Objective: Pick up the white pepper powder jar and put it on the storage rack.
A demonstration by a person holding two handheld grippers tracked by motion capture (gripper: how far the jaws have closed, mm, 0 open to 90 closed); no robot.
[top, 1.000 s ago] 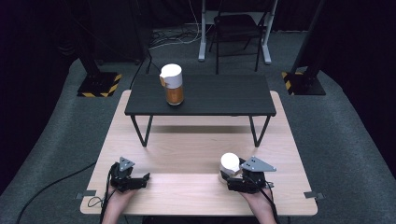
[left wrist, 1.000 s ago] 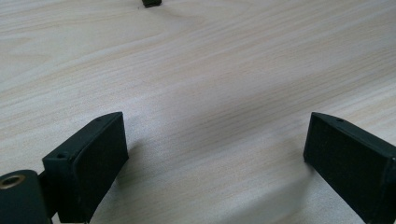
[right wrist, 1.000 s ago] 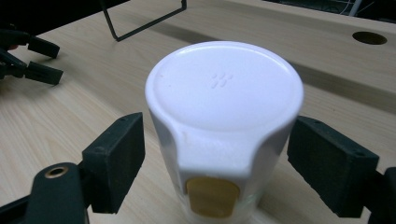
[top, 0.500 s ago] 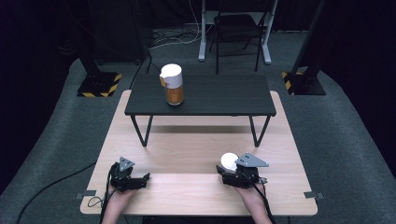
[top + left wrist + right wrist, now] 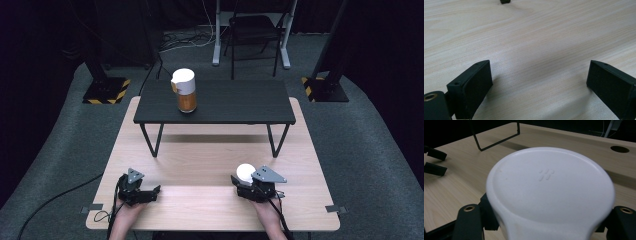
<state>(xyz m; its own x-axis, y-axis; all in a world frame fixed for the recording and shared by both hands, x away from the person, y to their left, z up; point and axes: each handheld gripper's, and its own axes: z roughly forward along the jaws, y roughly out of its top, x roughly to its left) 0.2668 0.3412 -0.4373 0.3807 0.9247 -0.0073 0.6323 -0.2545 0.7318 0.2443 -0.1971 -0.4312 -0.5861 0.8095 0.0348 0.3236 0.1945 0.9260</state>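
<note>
Under my jaws the table (image 5: pixel 544 37) was pale wood, smooth and matt, its grain fine. My left gripper (image 5: pixel 539 85) carried matt black plastic fingers (image 5: pixel 477 85) with finely textured pads. My right gripper (image 5: pixel 546 225) was clamped on a white lid (image 5: pixel 549 187) — smooth plastic, faint satin sheen. The small table (image 5: pixel 235 102) looked black, matt.

Dark studio lab — black drapes, stand bases (image 5: pixel 106 91), floor cables (image 5: pixel 187 42)
</note>
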